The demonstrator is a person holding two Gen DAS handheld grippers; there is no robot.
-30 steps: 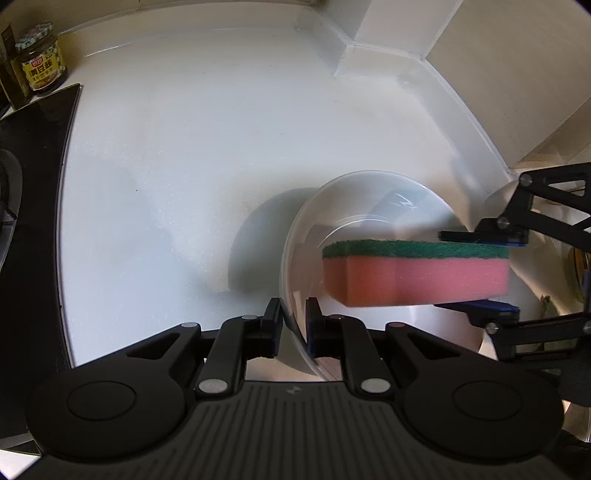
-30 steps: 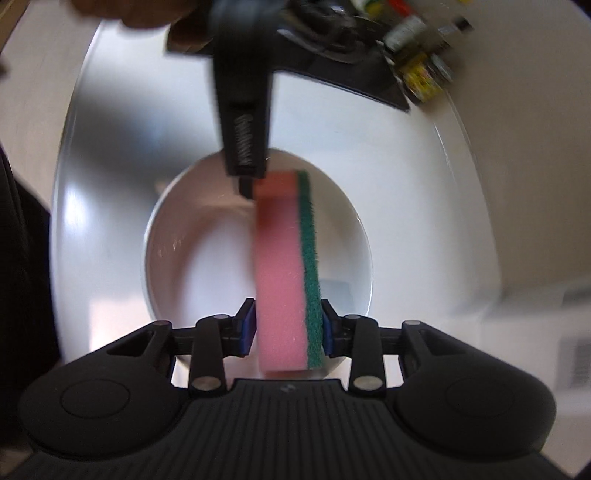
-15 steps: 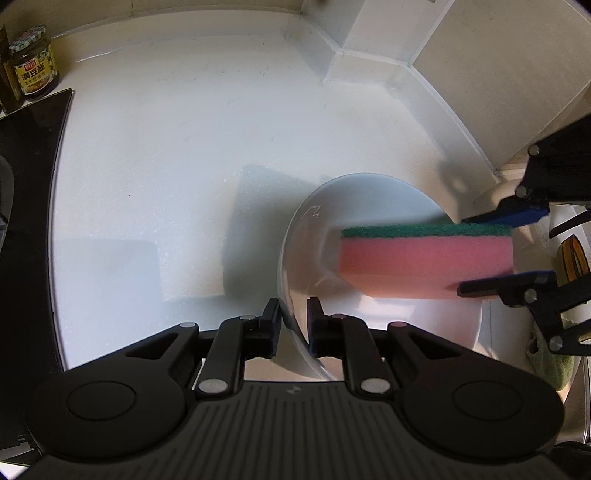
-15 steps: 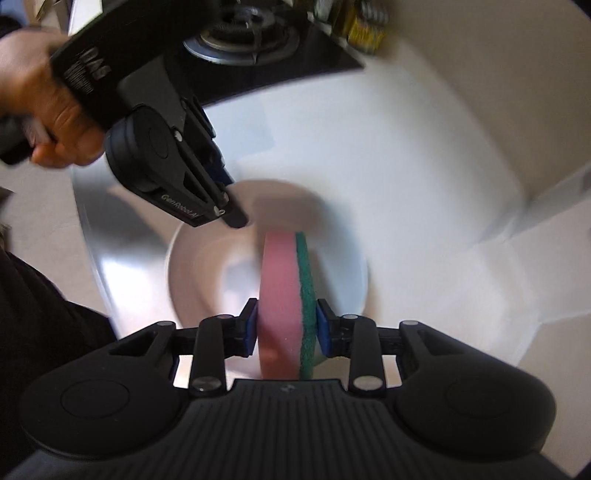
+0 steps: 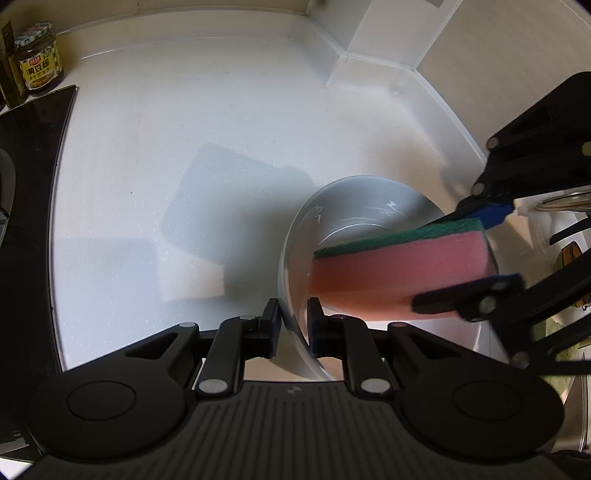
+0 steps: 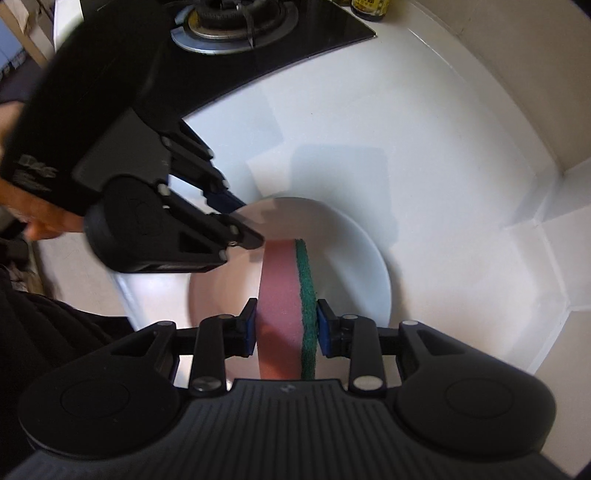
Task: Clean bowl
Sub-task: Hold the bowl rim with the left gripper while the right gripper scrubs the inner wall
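The bowl [image 5: 354, 206] sits lower right of centre in the left wrist view, white and tilted, over a white counter [image 5: 184, 147]. The left gripper [image 5: 293, 317] pinches the bowl's near rim, one finger outside the wall and one inside, jaws drawn close on it. The sponge [image 5: 399, 273], pink with a green scouring layer on top, reaches into the bowl from the right of the frame, held at its far end by the right gripper [image 5: 476, 251], whose fingers press it from above and below. In the right wrist view the right gripper [image 6: 285, 325] shows at lower centre, its blue pads clamped on either side of the sponge [image 6: 286, 295], green layer to the right; the sponge's far end lies inside the bowl [image 6: 354, 258], though whether it touches the bowl's surface cannot be told. The left gripper [image 6: 245, 221] enters from the left of that frame, gripping the bowl's rim at centre left, with a hand [image 6: 48, 221] behind it at the left edge. A gas burner [image 6: 232, 22] on a black hob fills the upper left there. A jar [image 5: 38, 61] with a yellow label stands in the upper left corner of the left wrist view, beside the hob's edge.
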